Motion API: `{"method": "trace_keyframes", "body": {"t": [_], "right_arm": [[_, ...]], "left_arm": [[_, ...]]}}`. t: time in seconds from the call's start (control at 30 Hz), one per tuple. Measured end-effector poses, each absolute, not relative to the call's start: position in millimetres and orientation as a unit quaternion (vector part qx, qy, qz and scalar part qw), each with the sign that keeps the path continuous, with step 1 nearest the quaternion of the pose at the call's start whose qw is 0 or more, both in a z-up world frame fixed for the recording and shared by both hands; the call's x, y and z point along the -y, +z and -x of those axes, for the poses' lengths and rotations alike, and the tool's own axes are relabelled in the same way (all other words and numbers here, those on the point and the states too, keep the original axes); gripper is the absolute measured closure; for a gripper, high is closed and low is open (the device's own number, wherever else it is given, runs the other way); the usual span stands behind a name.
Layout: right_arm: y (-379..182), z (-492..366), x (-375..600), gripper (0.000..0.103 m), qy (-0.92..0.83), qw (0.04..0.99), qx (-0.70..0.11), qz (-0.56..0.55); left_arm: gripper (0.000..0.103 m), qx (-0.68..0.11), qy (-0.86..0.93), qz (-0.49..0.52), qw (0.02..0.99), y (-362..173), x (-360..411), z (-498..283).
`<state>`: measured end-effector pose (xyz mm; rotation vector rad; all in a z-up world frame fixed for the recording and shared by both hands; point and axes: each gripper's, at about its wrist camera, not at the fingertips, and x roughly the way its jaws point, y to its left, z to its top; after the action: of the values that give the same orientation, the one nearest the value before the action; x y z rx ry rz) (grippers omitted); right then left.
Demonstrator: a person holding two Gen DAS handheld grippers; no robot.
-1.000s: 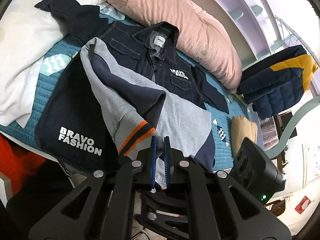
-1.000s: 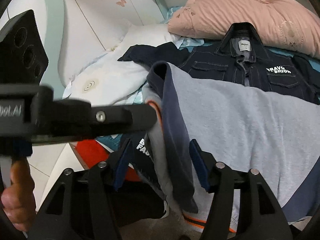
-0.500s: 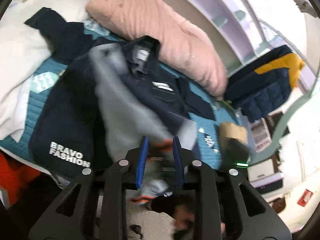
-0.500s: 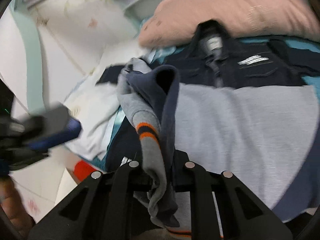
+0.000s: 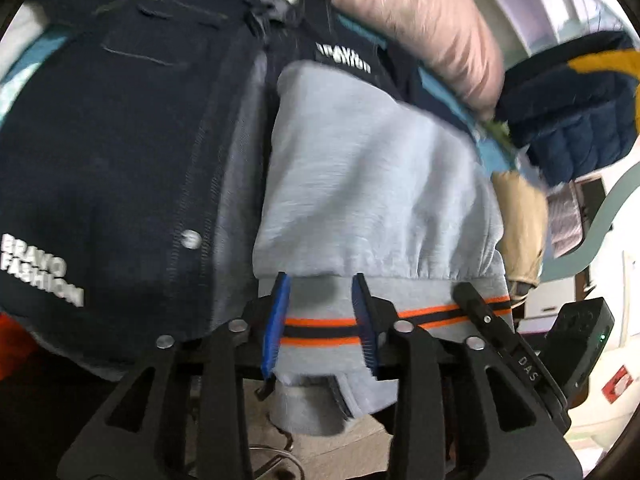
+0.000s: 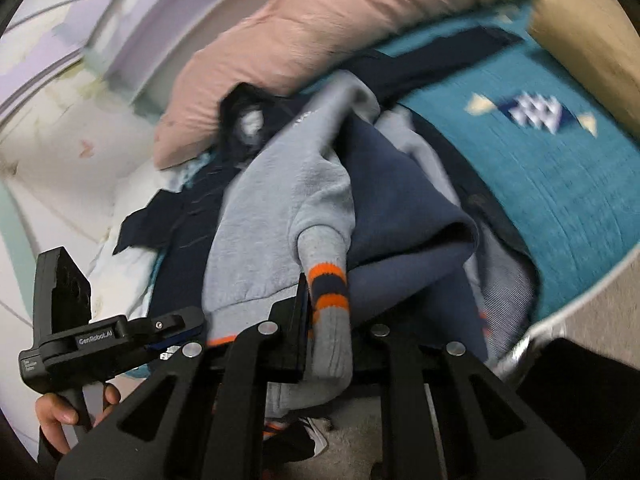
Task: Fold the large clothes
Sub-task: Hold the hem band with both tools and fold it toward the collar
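Left wrist view: left hand-held gripper [image 5: 322,322] was opening, grey sweatshirt [image 5: 372,184] hem between its blue pads, untouched; sweatshirt lay over a navy jacket [image 5: 120,152] on the bed.

Right wrist view: right hand-held gripper [image 6: 326,320] pinched the sweatshirt's striped cuff [image 6: 328,284], near the teal bedspread [image 6: 560,184]; pink pillow [image 6: 320,36] lay far.

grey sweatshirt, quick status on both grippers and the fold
Left gripper opening, striped hem between its pads. Right gripper shut on the striped cuff. Grey sweatshirt bunched on the denim jacket, fold unfinished. Nothing in the way.
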<state>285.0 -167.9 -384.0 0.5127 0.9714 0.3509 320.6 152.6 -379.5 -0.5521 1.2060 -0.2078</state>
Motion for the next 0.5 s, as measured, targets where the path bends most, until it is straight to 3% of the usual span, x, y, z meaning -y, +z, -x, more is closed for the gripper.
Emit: {"method": "trace_keyframes", "body": {"t": [0.13, 0.3, 0.4, 0.5], "right_arm": [[-406, -284, 188, 0.091, 0.166, 0.817, -0.476, -0.281], [-393, -276, 201, 0.092, 0.184, 0.822, -0.449, -0.298], [-414, -281, 206, 0.092, 0.161, 0.801, -0.484, -0.313], [-427, -282, 221, 0.082, 0.149, 0.778, -0.499, -0.353]], "left_arm": [[0.063, -0.573, -0.087, 0.226, 0.783, -393, -137, -324], [0.06, -0.547, -0.087, 0.229, 0.8, -381, -134, -322], [0.06, -0.555, -0.088, 0.229, 0.795, -388, -133, -325], [0.06, -0.569, -0.09, 0.199, 0.793, -398, -121, -327]]}}
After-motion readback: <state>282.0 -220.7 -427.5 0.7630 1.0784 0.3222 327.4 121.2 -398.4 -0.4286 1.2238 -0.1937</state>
